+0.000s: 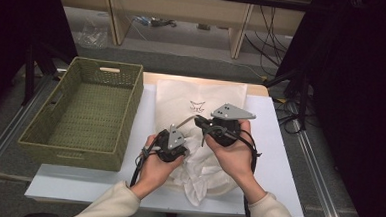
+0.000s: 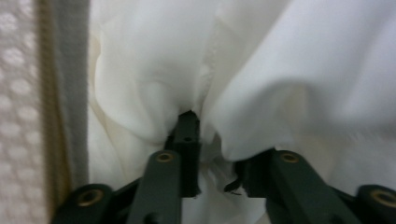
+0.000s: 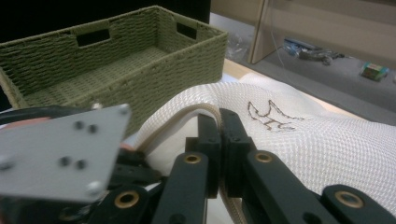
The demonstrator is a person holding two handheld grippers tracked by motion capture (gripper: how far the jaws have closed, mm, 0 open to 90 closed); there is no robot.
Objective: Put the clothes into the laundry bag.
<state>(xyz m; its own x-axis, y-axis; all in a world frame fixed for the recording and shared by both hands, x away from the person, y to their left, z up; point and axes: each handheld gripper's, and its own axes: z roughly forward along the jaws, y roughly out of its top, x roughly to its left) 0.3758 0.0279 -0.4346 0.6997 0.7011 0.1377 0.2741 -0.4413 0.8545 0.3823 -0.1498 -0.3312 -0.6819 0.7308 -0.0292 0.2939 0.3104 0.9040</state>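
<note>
1 basket (image 1: 88, 115) | 1 mesh bag (image 3: 327, 144) | left gripper (image 2: 205, 135) jaws pinching white cloth (image 2: 154, 79) | right gripper (image 3: 219, 126) jaws clamping bag's rim

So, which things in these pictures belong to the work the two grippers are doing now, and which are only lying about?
In the job:
- white mesh laundry bag with a small dark logo, edge pinched by the right gripper
- crumpled white cloth, pinched by the left gripper

Lying about:
- green woven rectangular basket, nothing in it, beside the bag
- cables on the floor beyond the table
</note>
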